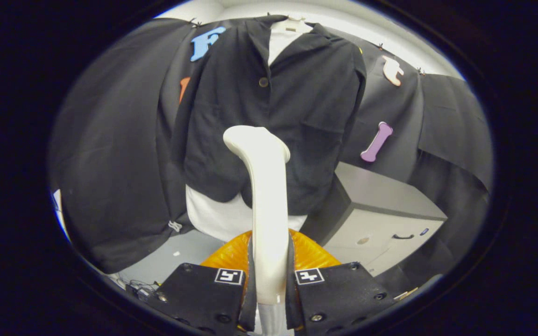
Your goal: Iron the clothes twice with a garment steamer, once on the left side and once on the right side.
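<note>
- One dark buttoned shirt [269,107] hangs on a hanger before the black cloth wall [110,163], white fabric [222,217] showing beneath its hem.
- Beside it to the right stands a grey cabinet [381,210] on a pale floor [175,252].
- Gripper [269,280] fingers pinch the white garment steamer [264,186] handle from both sides.
- Steamer stands upright, its head just before the shirt's lower front.

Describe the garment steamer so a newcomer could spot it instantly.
Start at the dark shirt hanging on the booth wall. Just in front of it a white steamer rises from between the gripper fingers, which clamp its handle. It is the one pale, curved wand, with a bent head.
</note>
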Demonstrator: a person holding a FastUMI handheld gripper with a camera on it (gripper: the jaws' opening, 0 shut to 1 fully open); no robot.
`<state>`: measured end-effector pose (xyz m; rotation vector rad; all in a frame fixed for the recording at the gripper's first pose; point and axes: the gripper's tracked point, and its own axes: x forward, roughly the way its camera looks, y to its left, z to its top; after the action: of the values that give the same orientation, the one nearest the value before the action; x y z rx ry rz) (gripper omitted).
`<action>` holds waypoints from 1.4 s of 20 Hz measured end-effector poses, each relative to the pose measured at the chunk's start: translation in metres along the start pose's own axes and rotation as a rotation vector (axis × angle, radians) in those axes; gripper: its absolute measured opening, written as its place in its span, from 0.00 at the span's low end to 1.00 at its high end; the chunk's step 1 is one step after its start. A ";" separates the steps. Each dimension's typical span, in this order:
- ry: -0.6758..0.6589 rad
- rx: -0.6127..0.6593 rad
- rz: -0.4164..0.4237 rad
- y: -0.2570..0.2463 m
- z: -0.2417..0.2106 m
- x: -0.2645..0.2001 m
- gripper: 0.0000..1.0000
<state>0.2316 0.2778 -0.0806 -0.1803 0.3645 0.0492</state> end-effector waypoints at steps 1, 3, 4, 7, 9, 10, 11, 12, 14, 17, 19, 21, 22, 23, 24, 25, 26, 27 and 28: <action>-0.019 0.004 0.003 0.002 0.014 -0.004 0.27; -0.053 0.007 0.007 0.005 0.041 -0.012 0.27; -0.076 0.011 0.013 0.008 0.057 -0.018 0.27; -0.151 0.013 0.010 0.010 0.108 -0.027 0.27; -0.217 0.012 0.009 0.013 0.144 -0.036 0.27; -0.247 0.007 0.014 0.015 0.162 -0.037 0.28; -0.275 0.014 0.021 0.016 0.180 -0.038 0.28; -0.297 0.019 0.020 0.017 0.197 -0.039 0.27; -0.348 0.017 0.001 0.019 0.228 -0.038 0.27; -0.405 0.017 -0.012 0.024 0.268 -0.037 0.27; -0.429 0.015 -0.018 0.030 0.291 -0.034 0.27; -0.433 0.016 -0.022 0.036 0.306 -0.027 0.27; -0.432 0.016 -0.024 0.039 0.311 -0.023 0.27; -0.437 0.018 -0.029 0.040 0.317 -0.021 0.27; -0.443 0.018 -0.037 0.042 0.321 -0.020 0.27; -0.447 0.013 -0.047 0.045 0.324 -0.018 0.27; -0.447 0.012 -0.051 0.047 0.326 -0.017 0.27; -0.445 0.010 -0.053 0.050 0.326 -0.014 0.27; -0.443 0.008 -0.055 0.053 0.326 -0.011 0.27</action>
<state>0.3308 0.3896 0.2143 -0.1666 -0.0823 0.0318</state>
